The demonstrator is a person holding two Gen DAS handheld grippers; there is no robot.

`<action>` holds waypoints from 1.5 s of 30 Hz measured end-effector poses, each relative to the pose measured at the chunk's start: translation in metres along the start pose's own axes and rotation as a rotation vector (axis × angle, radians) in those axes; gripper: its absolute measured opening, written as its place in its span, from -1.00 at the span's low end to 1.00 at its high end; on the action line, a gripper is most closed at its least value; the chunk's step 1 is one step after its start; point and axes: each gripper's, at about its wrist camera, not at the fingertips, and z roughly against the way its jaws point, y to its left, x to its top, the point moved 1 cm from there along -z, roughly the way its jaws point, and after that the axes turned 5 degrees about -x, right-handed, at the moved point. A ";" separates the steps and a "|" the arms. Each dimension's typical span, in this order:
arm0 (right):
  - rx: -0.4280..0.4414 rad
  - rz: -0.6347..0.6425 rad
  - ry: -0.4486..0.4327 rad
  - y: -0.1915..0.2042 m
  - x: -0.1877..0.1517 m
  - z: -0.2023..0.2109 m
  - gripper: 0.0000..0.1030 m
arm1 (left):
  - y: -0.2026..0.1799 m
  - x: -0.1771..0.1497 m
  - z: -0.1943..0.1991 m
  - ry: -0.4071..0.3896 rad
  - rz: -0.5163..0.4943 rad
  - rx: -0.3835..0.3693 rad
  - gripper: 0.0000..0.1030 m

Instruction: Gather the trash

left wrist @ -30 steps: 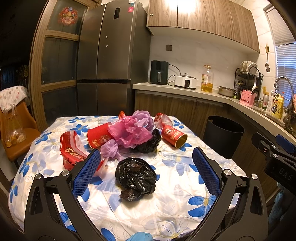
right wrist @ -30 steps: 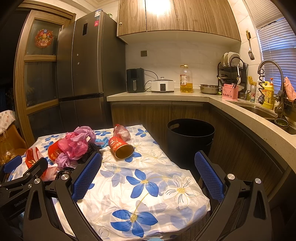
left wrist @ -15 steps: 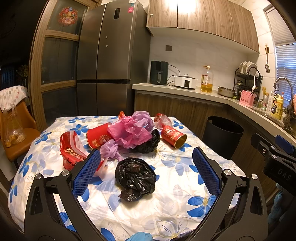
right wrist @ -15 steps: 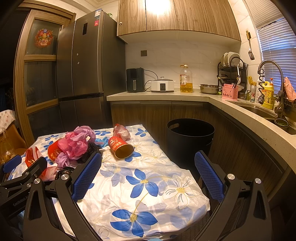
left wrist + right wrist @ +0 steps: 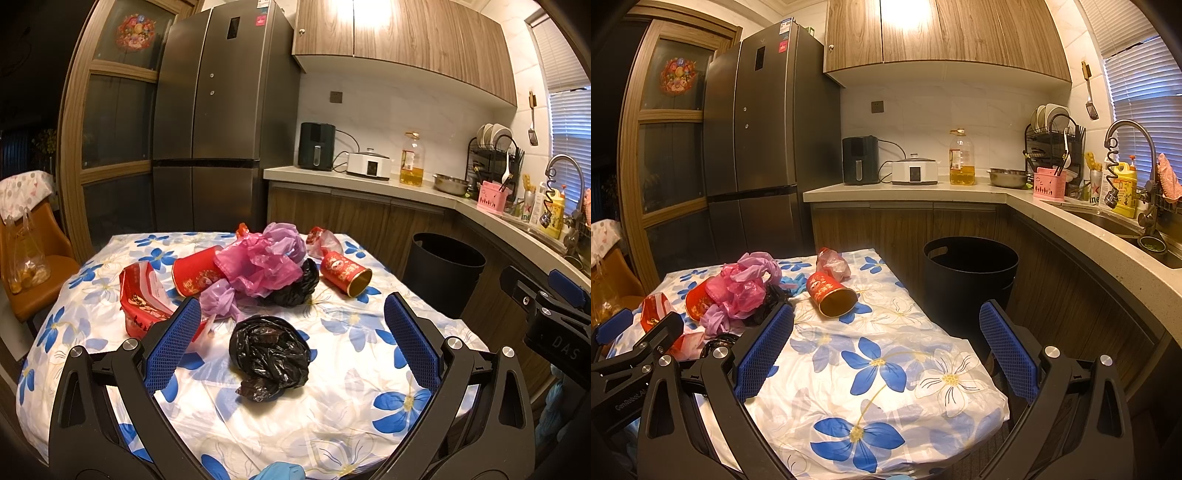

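Note:
A crumpled black plastic bag point(image 5: 269, 356) lies on the flowered tablecloth point(image 5: 332, 424), right between the blue pads of my open left gripper point(image 5: 291, 345). Behind it is a heap: pink and purple bags point(image 5: 258, 260), another black bag point(image 5: 295, 286), a red paper cup point(image 5: 194, 271), a red wrapper point(image 5: 142, 299) and a red can point(image 5: 345, 271) on its side. My right gripper point(image 5: 886, 347) is open over the table's near right corner, with the red can point(image 5: 831, 293) ahead of it. The black trash bin point(image 5: 969, 277) stands on the floor past the table's right edge.
A kitchen counter point(image 5: 1052, 218) wraps the back and right, carrying an oil bottle point(image 5: 961, 158), a cooker and a dish rack. A sink with a faucet point(image 5: 1134, 166) is at the right. A fridge point(image 5: 221, 122) stands behind the table, an orange chair point(image 5: 33, 266) at the left.

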 end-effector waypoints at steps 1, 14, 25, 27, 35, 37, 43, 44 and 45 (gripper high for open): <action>0.001 0.000 0.000 0.000 0.000 0.000 0.89 | 0.000 0.000 0.000 0.000 0.000 0.000 0.90; 0.001 0.000 -0.001 -0.001 0.001 0.000 0.89 | -0.002 0.001 -0.001 -0.002 0.000 0.000 0.90; 0.001 0.004 0.005 0.000 0.002 -0.001 0.90 | -0.003 0.003 -0.003 -0.006 0.005 0.004 0.90; 0.002 0.004 0.006 0.000 0.002 -0.002 0.89 | 0.000 0.003 -0.002 -0.007 0.012 0.005 0.90; 0.010 0.004 0.012 0.006 -0.001 -0.008 0.89 | 0.014 -0.002 -0.003 -0.013 0.024 0.020 0.90; 0.021 0.004 0.017 0.008 -0.004 -0.012 0.89 | 0.020 -0.004 -0.004 -0.015 0.032 0.030 0.90; 0.062 0.013 0.028 0.020 -0.013 -0.024 0.89 | 0.042 -0.010 -0.001 -0.036 0.055 0.065 0.90; 0.074 0.012 0.032 0.024 -0.015 -0.027 0.89 | 0.047 -0.012 0.000 -0.042 0.061 0.077 0.90; 0.082 0.014 0.033 0.026 -0.016 -0.028 0.90 | 0.051 -0.013 -0.001 -0.046 0.064 0.083 0.90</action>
